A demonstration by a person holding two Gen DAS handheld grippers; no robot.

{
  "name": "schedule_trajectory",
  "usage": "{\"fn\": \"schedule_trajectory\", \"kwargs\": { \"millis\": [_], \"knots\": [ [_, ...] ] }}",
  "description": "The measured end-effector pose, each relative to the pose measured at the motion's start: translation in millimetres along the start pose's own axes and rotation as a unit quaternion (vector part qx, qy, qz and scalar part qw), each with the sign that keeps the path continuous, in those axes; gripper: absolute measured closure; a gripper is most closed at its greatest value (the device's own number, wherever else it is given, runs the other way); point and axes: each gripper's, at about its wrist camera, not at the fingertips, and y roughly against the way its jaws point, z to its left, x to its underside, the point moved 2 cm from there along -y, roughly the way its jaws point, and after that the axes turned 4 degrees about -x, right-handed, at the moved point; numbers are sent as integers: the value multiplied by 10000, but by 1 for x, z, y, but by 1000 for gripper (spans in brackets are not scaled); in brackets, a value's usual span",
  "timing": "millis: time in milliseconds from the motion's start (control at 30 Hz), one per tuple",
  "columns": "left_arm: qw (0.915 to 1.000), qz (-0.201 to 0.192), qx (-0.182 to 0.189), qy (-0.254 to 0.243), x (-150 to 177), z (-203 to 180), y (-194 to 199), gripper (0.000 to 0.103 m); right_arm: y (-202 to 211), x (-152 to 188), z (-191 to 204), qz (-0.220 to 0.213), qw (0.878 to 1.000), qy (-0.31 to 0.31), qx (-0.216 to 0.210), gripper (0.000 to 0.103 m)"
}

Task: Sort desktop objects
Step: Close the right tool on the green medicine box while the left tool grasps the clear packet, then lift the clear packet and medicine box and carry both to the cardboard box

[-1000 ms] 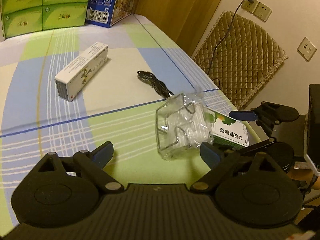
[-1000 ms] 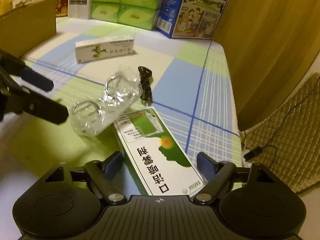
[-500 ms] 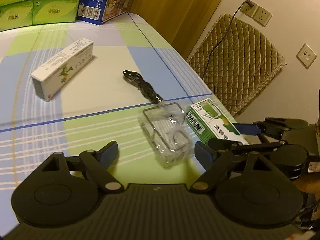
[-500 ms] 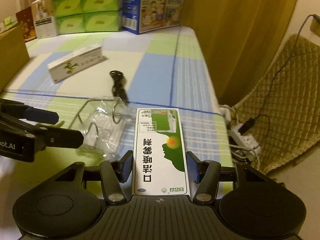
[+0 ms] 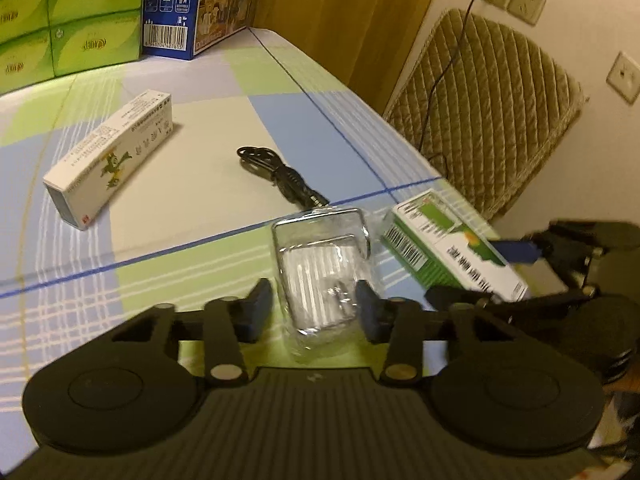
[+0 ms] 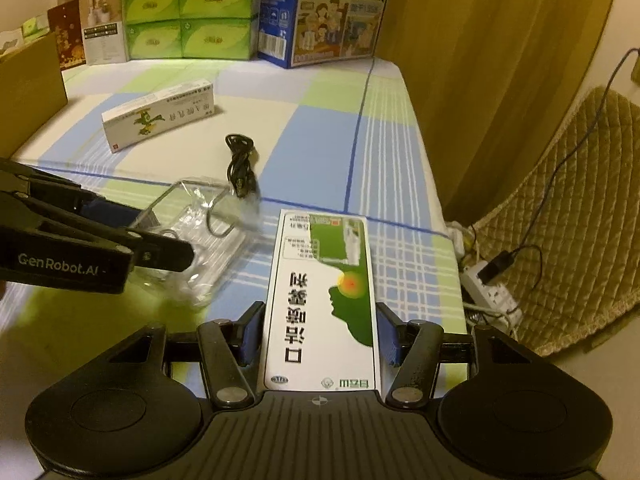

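Left tool (image 5: 314, 306): fingers apart around clear packet (image 5: 320, 276) on table (image 5: 208, 188) | right tool (image 6: 320, 334): straddling green box (image 6: 324, 292), grip uncertain | white box (image 5: 110, 156), cable (image 5: 280, 178) unsorted; judged early.

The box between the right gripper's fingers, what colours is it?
White with green, plus a small red-orange spot; clearest from the right wrist view: box, right gripper.

My left wrist camera sits low over the near table edge, facing forward and right, close on the clear bag (image 5: 320, 276). My right one looks straight up the table, tight over the green box (image 6: 324, 300). Both share the bag, green box, black cable (image 5: 276, 174), white carton (image 6: 158, 114) and each other's gripper.
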Motion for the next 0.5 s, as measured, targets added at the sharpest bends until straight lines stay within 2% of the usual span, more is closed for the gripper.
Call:
{"fn": "schedule_trajectory", "kwargs": {
  "millis": [200,433,500],
  "knots": [
    [9997,81,-80,-209,3,3,6,75,-2,-3,-2,-76,9996,-197,-188,46],
    [9996,52,-167,-235,4,8,9,75,-9,-4,-1,-30,9989,-425,-196,46],
    [9993,14,-204,-301,5,6,9,72,-10,-6,-2,-11,9984,-527,-194,46]
  ]
}}
